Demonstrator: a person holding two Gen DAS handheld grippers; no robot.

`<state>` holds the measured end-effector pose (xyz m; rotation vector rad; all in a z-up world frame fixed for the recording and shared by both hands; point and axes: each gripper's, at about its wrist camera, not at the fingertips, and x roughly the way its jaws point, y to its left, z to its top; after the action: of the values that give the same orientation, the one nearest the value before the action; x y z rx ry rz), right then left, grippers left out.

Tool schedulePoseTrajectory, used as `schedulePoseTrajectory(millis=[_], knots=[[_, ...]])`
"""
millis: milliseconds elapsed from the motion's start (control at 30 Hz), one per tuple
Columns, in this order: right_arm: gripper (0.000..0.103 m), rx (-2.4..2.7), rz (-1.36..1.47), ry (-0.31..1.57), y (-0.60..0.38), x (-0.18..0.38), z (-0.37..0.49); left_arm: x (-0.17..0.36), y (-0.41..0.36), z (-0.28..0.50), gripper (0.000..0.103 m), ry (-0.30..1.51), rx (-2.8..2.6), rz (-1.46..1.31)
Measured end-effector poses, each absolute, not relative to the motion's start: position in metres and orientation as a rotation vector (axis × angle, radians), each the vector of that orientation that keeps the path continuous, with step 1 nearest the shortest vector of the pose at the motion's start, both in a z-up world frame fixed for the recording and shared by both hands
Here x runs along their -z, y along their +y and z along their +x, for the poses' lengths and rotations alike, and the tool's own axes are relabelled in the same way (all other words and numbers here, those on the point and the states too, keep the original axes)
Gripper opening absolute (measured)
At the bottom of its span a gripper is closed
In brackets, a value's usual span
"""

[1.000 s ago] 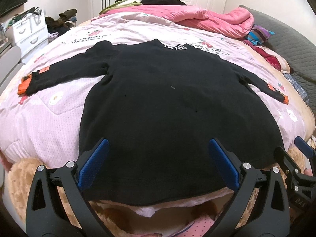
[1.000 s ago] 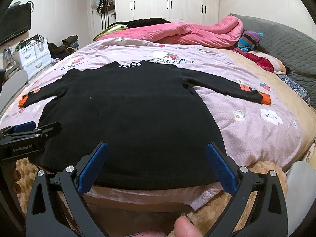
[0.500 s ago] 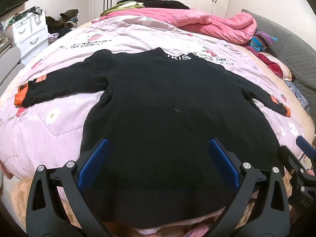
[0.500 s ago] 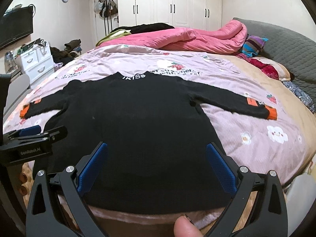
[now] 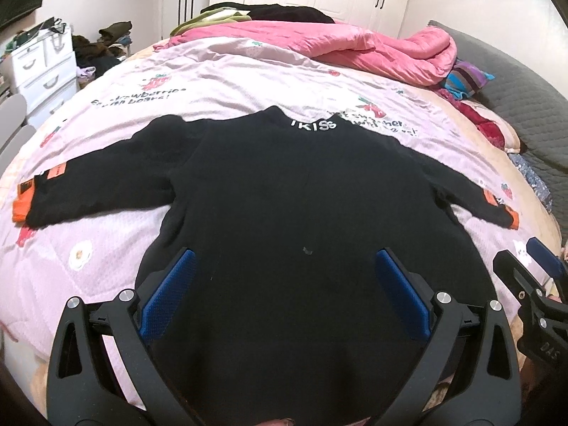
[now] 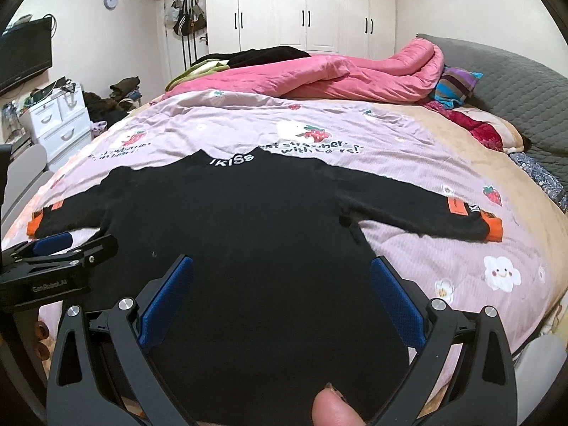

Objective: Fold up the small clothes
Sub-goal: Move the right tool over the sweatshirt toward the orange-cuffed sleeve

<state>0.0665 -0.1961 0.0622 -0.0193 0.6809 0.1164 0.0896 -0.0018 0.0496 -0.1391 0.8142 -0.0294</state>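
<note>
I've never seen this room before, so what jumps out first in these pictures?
A black sweater lies spread flat on the lilac bedspread, sleeves out to both sides, orange cuffs at their ends. Behind it a pink quilt is heaped near the white wardrobe. Both open tools, left tool and right tool, hover over its hem.

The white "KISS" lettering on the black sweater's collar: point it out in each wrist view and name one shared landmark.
Left wrist view: the white collar lettering sits above centre, at the far edge of the black sweater.
Right wrist view: the lettering sits left of centre, again at the sweater's far edge.
Shared landmark: the crumpled pink quilt lies behind the collar in both.
</note>
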Motion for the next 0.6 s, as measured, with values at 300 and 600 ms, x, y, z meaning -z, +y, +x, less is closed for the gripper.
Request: schedulePoseTrajectory(millis=[300,600], knots=[[0.099,-0.115,-0.007,0.682,-0.202,-0.074,0.091,-0.057,-0.002,0.115,0.095,0.812,0.039,-0.149],[0.099,-0.128,0.017,0.656,-0.202,-0.093,0.117,-0.064,-0.005,0.14,0.095,0.818,0.054,-0.132]])
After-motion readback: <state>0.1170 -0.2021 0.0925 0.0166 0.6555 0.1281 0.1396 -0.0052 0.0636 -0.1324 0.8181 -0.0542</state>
